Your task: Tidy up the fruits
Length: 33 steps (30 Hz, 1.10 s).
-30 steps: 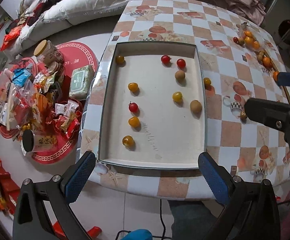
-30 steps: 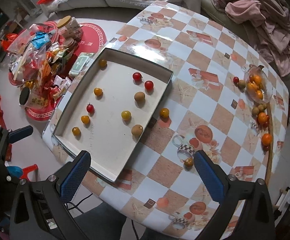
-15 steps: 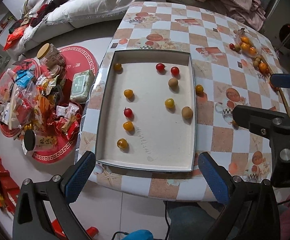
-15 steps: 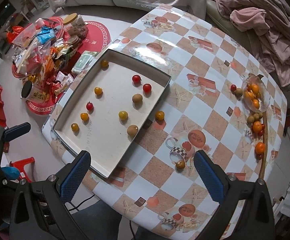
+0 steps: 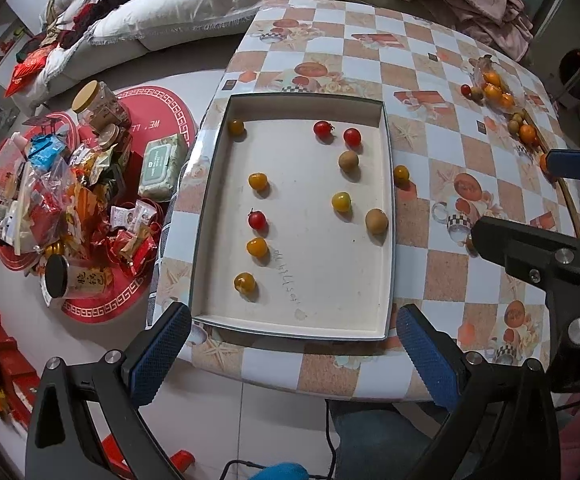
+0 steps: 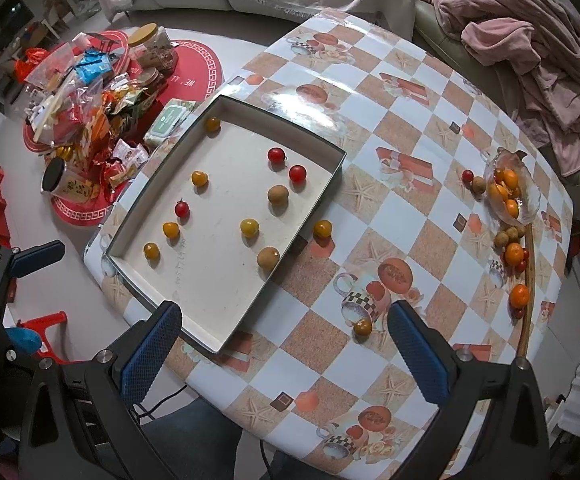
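Ten small round fruits (image 5: pixel 341 201), red, yellow and brown, dot the tray (image 5: pixel 388 240); both grippers' fingers (image 5: pixel 161 354) (image 6: pixel 418 354) gape empty.

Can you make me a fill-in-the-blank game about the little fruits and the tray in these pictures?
1. The white tray holds ____ red tomatoes.
2. Both the left gripper and the right gripper are ____.
3. The yellow tomato on the tablecloth lies just ____ the tray.

Missing words: three; open; outside
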Each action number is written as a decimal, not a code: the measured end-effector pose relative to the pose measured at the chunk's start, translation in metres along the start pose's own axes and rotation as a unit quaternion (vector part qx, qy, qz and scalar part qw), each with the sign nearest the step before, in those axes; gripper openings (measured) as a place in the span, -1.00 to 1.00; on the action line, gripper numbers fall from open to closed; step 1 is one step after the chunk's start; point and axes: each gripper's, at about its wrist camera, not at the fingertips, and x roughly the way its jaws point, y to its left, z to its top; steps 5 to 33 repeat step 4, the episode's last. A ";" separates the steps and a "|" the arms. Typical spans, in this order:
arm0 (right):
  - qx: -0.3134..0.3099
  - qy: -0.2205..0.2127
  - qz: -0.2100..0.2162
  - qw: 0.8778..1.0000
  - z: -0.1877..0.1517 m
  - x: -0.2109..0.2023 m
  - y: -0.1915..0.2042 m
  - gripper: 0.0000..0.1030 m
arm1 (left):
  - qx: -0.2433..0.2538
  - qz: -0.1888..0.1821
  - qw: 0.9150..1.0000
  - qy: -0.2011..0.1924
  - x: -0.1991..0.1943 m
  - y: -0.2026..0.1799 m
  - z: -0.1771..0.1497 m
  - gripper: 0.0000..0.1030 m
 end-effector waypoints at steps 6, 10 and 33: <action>-0.002 0.001 0.001 1.000 0.000 0.000 0.000 0.99 | 0.007 -0.005 1.000 -0.009 -0.003 -0.004 -0.002 1.00; -0.002 0.001 0.001 1.000 0.000 0.000 0.000 0.99 | 0.007 -0.005 1.000 -0.009 -0.003 -0.004 -0.002 1.00; -0.002 0.001 0.001 1.000 0.000 0.000 0.000 0.99 | 0.007 -0.005 1.000 -0.009 -0.003 -0.004 -0.002 1.00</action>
